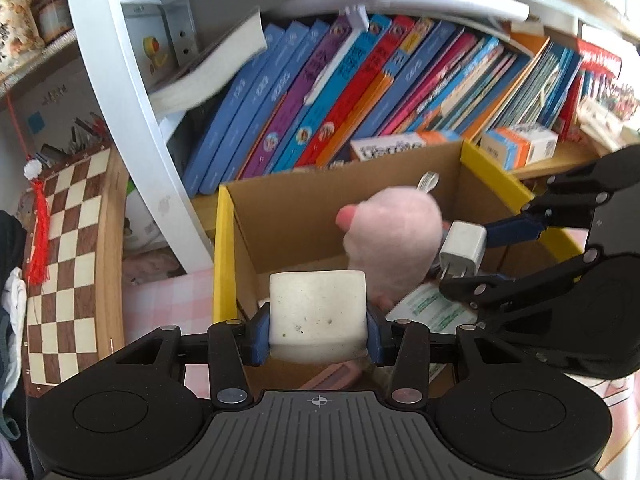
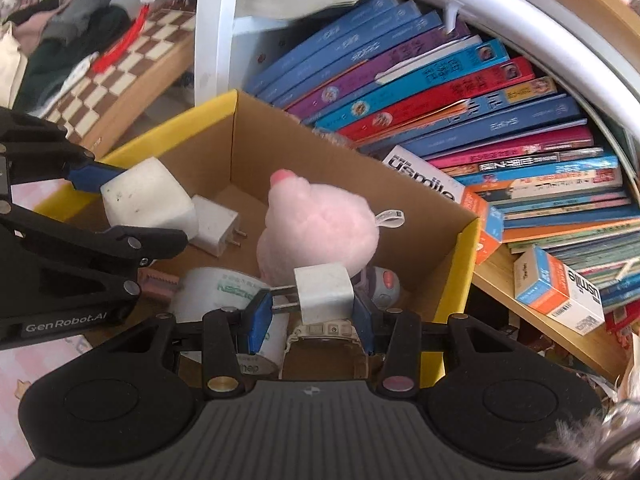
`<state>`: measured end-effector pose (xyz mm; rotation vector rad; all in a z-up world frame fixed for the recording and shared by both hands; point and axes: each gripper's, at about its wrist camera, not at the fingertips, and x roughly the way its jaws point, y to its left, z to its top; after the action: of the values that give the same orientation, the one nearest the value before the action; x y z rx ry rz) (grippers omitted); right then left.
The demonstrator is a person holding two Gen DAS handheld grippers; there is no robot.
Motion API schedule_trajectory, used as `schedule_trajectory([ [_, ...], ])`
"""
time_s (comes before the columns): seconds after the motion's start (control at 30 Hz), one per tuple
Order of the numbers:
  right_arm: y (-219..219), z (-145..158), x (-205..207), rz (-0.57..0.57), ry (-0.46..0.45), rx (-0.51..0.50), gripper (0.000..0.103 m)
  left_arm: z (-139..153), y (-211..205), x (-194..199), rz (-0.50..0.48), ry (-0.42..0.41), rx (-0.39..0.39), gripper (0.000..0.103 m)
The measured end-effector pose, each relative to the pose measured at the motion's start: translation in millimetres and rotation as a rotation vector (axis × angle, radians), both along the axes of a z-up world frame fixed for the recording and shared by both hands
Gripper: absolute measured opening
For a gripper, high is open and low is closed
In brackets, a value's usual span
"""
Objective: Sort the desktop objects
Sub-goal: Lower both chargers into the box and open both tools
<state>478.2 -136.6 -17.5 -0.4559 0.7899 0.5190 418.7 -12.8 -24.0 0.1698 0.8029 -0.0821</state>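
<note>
The left tool [image 2: 120, 216] reads "GenRobot.AI"; the orange box [image 2: 560, 296] "usmile".

Bright daylight, seemingly from above; fisheye-bent edges, slight motion blur throughout.

White charger [image 2: 325, 285], eraser block [image 1: 318, 314] above box [image 1: 222, 240]

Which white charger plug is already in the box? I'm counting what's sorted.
The white charger lying on the box floor beside the pink plush; the other charger is clamped in the right tool.
</note>
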Motion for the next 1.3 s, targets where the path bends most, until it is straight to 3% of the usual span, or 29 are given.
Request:
schedule_trajectory([
  [0.4,3,-21,23,0.028,0.1,-0.04,0.042,-18,-11,13,-0.057,0.025,0.08,0.045],
  [0.8,1,-19,23,0.024,0.114,-0.021,0.042,-17,-9,17,-0.061,0.017,0.069,0.049],
  [1.07,1,-15,21,0.007,0.091,-0.006,0.044,-10,-5,10,-0.033,-0.015,0.066,0.065],
  [1.3,-2,-4,16,-0.03,0.061,0.036,0.052,4,0,-3,-0.01,-0.068,0.048,0.07],
])
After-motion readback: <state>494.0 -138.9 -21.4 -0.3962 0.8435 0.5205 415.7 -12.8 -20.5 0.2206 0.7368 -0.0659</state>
